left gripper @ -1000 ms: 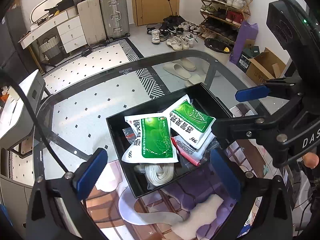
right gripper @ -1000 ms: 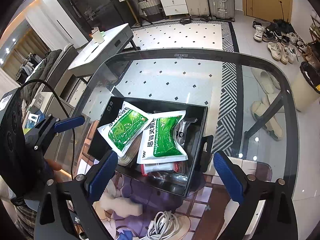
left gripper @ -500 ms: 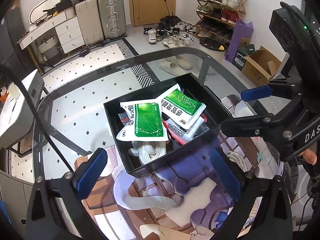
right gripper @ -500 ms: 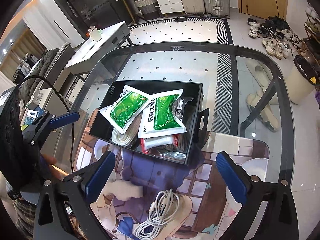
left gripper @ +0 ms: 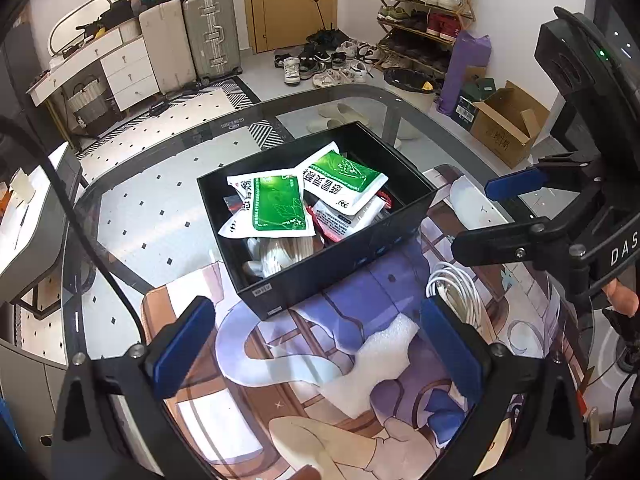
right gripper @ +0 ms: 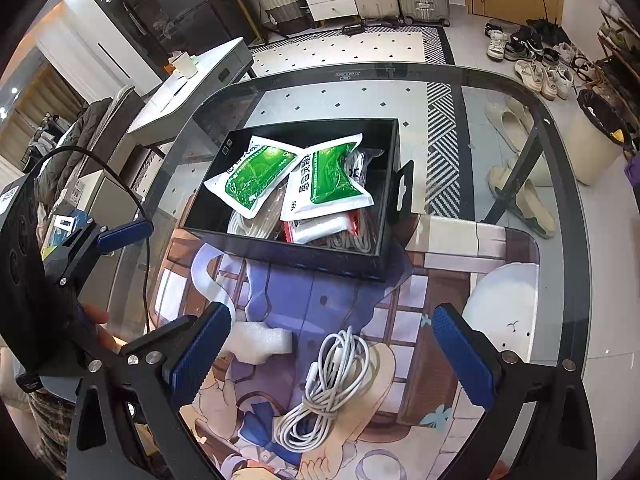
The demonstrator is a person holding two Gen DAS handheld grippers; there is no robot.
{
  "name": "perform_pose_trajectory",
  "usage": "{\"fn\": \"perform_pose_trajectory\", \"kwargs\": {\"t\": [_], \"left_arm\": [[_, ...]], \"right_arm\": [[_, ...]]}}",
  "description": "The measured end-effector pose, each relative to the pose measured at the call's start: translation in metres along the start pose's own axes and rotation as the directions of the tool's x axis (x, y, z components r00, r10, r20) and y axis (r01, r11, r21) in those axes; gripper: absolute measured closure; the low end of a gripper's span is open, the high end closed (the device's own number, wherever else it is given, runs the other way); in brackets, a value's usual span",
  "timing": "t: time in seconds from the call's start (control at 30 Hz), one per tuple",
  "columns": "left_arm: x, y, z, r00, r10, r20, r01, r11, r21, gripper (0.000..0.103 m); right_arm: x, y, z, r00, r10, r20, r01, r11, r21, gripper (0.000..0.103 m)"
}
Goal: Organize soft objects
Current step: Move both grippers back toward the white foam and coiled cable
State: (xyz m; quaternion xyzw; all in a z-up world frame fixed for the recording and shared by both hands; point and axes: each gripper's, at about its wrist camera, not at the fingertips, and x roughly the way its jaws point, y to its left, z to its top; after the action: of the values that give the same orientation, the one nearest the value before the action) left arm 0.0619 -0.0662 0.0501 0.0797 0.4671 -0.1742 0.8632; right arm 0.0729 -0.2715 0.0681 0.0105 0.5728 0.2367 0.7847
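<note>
A black box point(left gripper: 340, 272) point(right gripper: 320, 256) on the printed mat holds two green-and-white pouches point(left gripper: 276, 204) point(right gripper: 328, 180), other packets and coiled white cord. A white foam piece point(left gripper: 384, 360) point(right gripper: 260, 338) and a coiled white cable point(left gripper: 456, 284) point(right gripper: 328, 384) lie on the mat in front of the box. My left gripper point(left gripper: 320, 352) is open and empty above the foam. My right gripper point(right gripper: 332, 352) is open and empty above the cable. The right gripper also shows at the right of the left wrist view point(left gripper: 516, 208).
The mat point(right gripper: 440, 280) lies on a glass table point(right gripper: 500, 76) with rounded edges. A grey side table point(right gripper: 192, 80) stands to the left. Shoes, slippers, a bin and a cardboard box point(left gripper: 504, 124) sit on the floor beyond.
Both grippers have pulled back and up from the box. The foam piece and the coiled cable on the mat have come into view.
</note>
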Motion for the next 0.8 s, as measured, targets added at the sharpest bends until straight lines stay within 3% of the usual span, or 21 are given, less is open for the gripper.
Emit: {"fn": "perform_pose_trajectory", "kwargs": {"t": [0.8], "left_arm": [[0.010, -0.019, -0.027, 0.997, -0.071, -0.033, 0.074, 0.993, 0.087, 0.000]], "right_arm": [[0.010, 0.003, -0.043, 0.999, -0.005, -0.043, 0.006, 0.999, 0.033, 0.001]]}}
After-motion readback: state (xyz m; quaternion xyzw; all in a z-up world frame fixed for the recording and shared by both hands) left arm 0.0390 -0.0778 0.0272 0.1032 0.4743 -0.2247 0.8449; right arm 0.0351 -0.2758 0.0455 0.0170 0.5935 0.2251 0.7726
